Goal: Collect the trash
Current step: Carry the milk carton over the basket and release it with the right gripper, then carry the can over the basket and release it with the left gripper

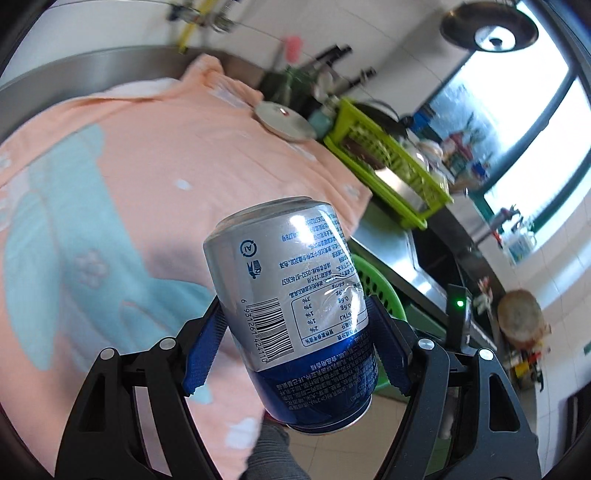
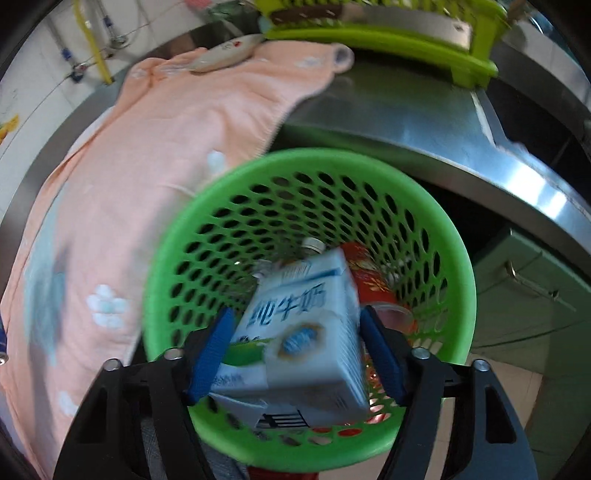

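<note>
A silver and blue drink can [image 1: 295, 280] is tilted between the blue pads of my left gripper [image 1: 295, 306], which is shut on its sides above a pink towel [image 1: 166, 166]. My right gripper [image 2: 295, 314] is shut on a white and blue milk carton [image 2: 306, 332], whose outline is blurred. It hangs over the mouth of a round green mesh basket [image 2: 454, 236]. Down in the basket lie a red can [image 2: 369, 284] and a bottle with a white cap [image 2: 314, 245]. The basket's rim [image 1: 376, 280] also shows behind the can in the left wrist view.
The pink towel [image 2: 147, 166] covers a steel counter [image 2: 406, 110], with a white lid-like disc [image 2: 221, 55] lying on it. A lime green dish rack [image 2: 369, 33] stands at the counter's far end. A green cabinet with a drawer handle [image 2: 532, 284] is right of the basket.
</note>
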{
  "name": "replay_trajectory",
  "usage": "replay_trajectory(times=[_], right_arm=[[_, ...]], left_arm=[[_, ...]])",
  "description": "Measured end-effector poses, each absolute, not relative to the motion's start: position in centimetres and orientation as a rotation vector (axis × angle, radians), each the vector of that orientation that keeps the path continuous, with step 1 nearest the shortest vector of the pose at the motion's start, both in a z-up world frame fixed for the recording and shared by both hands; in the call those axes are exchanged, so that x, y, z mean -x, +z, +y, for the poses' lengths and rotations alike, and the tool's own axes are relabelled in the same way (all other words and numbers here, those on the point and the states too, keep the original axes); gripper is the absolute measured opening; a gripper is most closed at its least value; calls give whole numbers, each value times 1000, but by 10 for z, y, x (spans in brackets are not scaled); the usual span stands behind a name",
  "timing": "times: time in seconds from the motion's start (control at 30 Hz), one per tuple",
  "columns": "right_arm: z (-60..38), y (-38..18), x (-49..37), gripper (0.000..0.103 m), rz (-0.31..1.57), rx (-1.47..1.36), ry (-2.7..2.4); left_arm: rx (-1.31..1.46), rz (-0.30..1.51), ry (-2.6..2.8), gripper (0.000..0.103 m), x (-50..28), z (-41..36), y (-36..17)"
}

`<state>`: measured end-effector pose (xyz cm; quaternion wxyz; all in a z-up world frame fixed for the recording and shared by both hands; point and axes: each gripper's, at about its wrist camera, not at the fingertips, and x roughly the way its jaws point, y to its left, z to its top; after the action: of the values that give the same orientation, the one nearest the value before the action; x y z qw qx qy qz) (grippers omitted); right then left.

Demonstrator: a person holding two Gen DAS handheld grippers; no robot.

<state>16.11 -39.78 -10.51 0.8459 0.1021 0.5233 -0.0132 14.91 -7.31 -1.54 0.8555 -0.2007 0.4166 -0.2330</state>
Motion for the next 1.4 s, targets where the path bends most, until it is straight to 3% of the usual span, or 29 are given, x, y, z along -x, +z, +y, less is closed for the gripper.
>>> replay_trajectory(times=[0.2,0.8,1.4], right_arm=[[-412,-121,-158,63,1115,-268,-8],[-431,-88,-102,63,954,-271,-4],[-451,-101,-53,67,876,-289,-72]], left_arm=[[385,943,-546,73,-163,-119,-29],[231,1070,-612,73,-197,-220,-66],[205,1186,-668,74,-227,-309,-114]])
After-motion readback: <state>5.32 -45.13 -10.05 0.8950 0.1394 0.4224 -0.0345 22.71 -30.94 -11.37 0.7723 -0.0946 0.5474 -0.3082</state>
